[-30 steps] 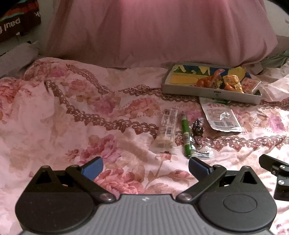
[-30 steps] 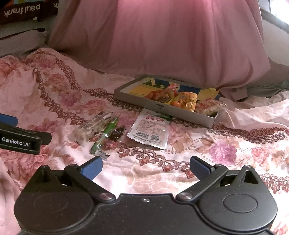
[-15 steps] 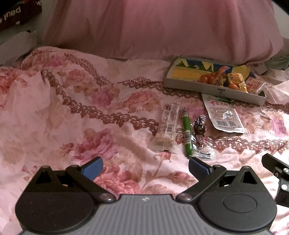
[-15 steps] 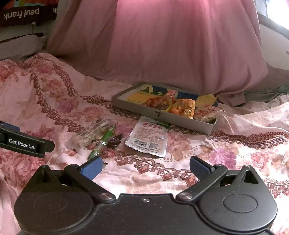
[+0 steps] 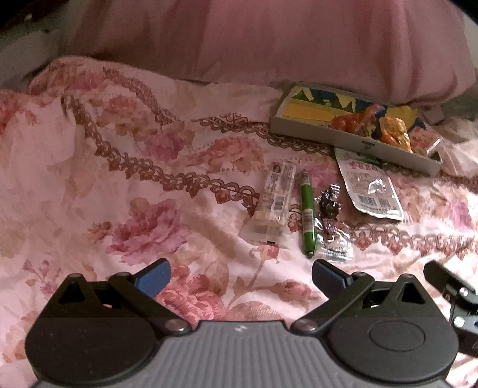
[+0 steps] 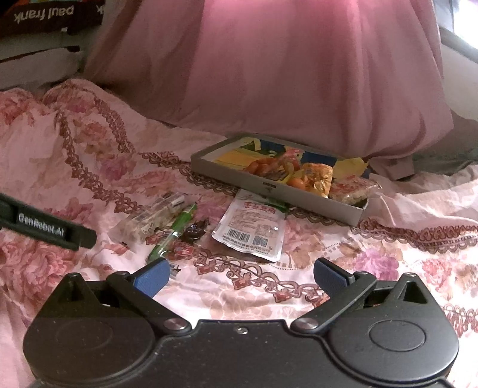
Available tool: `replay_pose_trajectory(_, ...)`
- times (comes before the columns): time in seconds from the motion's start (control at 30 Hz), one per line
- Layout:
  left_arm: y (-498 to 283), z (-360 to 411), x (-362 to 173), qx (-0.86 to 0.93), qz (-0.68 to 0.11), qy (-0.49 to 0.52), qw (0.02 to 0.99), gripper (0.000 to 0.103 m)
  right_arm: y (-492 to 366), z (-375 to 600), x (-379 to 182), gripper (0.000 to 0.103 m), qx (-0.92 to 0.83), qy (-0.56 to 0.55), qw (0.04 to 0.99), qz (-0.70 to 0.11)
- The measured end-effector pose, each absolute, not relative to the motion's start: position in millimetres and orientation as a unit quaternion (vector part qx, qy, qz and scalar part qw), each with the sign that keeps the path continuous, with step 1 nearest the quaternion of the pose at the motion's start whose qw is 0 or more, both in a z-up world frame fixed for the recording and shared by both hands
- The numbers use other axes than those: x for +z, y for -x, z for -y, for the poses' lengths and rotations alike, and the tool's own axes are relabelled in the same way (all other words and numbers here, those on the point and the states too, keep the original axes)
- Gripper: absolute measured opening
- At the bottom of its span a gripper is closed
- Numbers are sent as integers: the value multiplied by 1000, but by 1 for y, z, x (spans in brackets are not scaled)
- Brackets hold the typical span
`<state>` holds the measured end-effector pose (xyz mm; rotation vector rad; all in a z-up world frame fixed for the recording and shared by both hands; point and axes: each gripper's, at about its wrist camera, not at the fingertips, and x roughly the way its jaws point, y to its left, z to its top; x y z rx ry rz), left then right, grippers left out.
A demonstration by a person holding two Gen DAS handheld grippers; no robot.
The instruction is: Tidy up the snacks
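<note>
Left wrist view. Left gripper (image 5: 240, 276) above floral bedspread (image 5: 125, 185), blue-padded fingers (image 5: 154, 276) spread wide, nothing between them. Ahead and right of centre, four loose snacks in a row on the bedspread: clear-wrapped bar (image 5: 273, 206), green stick snack (image 5: 307, 213) just beside it, small dark wrapped sweet (image 5: 328, 204), then white flat pouch (image 5: 370, 191) with a barcode. Pouch's far end touching or tucked under the near wall of shallow grey tray (image 5: 343, 140). Inside tray, toward its right end: orange packets (image 5: 394, 134) and a red-white packet at the far right corner. Pink pillow (image 5: 269, 44) directly behind tray. Part of the other gripper at lower right edge.

Right wrist view. Right gripper (image 6: 241, 276) likewise held wide apart and empty, low over the bedspread. Same row of snacks ahead and left of centre; green stick's near end just beyond the left fingertip, contact not determinable. White pouch nearly centred between the fingers, well ahead. Tray beyond it, packets crowded at the right end. Left gripper's finger, marked GenRobot.AI, entering from left edge. Dark box (image 6: 44, 15) at top left.
</note>
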<state>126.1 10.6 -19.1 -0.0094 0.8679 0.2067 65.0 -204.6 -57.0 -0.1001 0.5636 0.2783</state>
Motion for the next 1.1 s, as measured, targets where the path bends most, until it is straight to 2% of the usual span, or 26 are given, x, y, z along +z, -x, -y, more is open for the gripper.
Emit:
replay_pose_trajectory(0.27,-147,-36,-29,95,-429,81,895,103,-89,210,-63,102,136,42,948,-285)
replay_pose_trajectory(0.63,-192,-31,-44,72,-439,40,895,103,-119,210,-80,102,152,-10,935,-321)
replay_pose_trajectory(1.1,-251,-39,-63,34,-445,28,894,103,-147,161,-109,102,217,11,912,-348)
